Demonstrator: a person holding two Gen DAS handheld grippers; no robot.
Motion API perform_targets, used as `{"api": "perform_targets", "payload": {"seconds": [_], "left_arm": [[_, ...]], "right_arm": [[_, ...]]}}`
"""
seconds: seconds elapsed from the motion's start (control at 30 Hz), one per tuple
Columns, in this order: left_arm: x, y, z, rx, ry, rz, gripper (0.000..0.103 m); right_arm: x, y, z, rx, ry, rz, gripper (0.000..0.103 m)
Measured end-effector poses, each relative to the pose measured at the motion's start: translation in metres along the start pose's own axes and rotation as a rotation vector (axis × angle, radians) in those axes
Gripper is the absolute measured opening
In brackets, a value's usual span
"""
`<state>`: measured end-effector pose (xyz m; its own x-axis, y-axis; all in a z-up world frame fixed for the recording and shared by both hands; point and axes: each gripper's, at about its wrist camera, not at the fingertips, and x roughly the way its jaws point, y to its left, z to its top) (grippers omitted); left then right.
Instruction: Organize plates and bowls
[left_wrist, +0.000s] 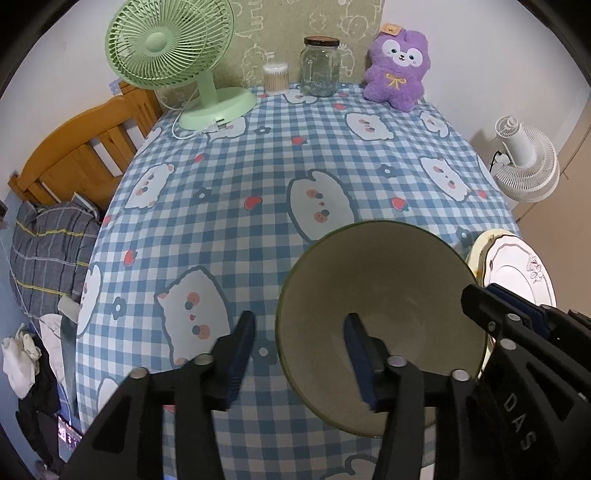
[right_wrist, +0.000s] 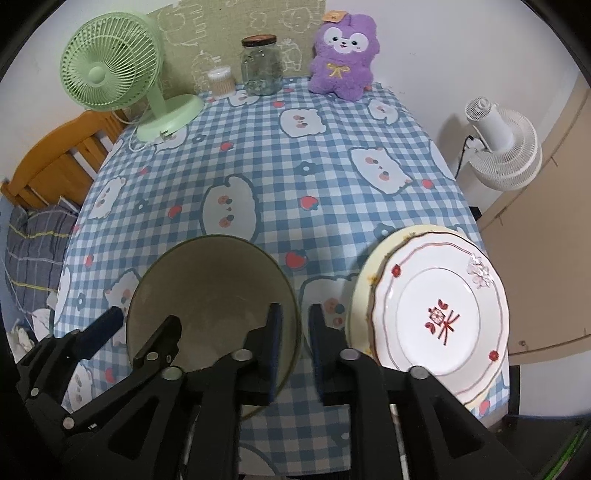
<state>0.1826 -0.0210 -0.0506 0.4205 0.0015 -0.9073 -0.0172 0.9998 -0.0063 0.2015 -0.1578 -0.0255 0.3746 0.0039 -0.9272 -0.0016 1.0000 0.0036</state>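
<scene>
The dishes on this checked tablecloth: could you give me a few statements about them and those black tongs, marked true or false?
1. The green bowl is empty. True.
2. The white plate lies directly on the tablecloth. False: it rests on a pale yellow plate.
3. The left tongs are clamped shut on the bowl. False: the tongs stand open, one finger over the bowl's inside, one outside.
4. The right tongs straddle the bowl's rim. True; they are open.
5. The purple plush toy sits in the bowl. False: it sits at the table's far edge.
</scene>
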Motion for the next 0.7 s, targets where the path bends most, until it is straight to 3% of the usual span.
{"api": "perform_targets", "payload": {"seconds": [0.03, 0.07, 0.1, 0.23, 0.37, 0.7], "left_arm": [[-0.002, 0.001, 0.000, -0.003, -0.002, -0.003, 0.058], [-0.002, 0.001, 0.000, -0.006, -0.004, -0.006, 0.062], [-0.004, 0.002, 0.000, -0.009, -0.008, -0.011, 0.066], [-0.011, 0.001, 0.000, 0.031, -0.066, 0.006, 0.075], [-0.008, 0.004, -0.003, 0.025, -0.055, -0.037, 0.085], [0.021, 0.007, -0.007, 0.005, 0.004, -0.029, 0.088]], "right_arm": [[-0.002, -0.002, -0.001, 0.010, -0.007, 0.004, 0.053], [-0.006, -0.003, -0.002, 0.020, -0.020, 0.007, 0.064], [-0.009, -0.003, -0.003, 0.023, -0.036, 0.006, 0.066], [-0.010, -0.007, -0.003, 0.024, -0.032, 0.010, 0.068], [-0.001, -0.013, -0.005, 0.061, -0.004, 0.051, 0.073], [0.023, -0.012, -0.006, 0.069, 0.012, 0.067, 0.073]]}}
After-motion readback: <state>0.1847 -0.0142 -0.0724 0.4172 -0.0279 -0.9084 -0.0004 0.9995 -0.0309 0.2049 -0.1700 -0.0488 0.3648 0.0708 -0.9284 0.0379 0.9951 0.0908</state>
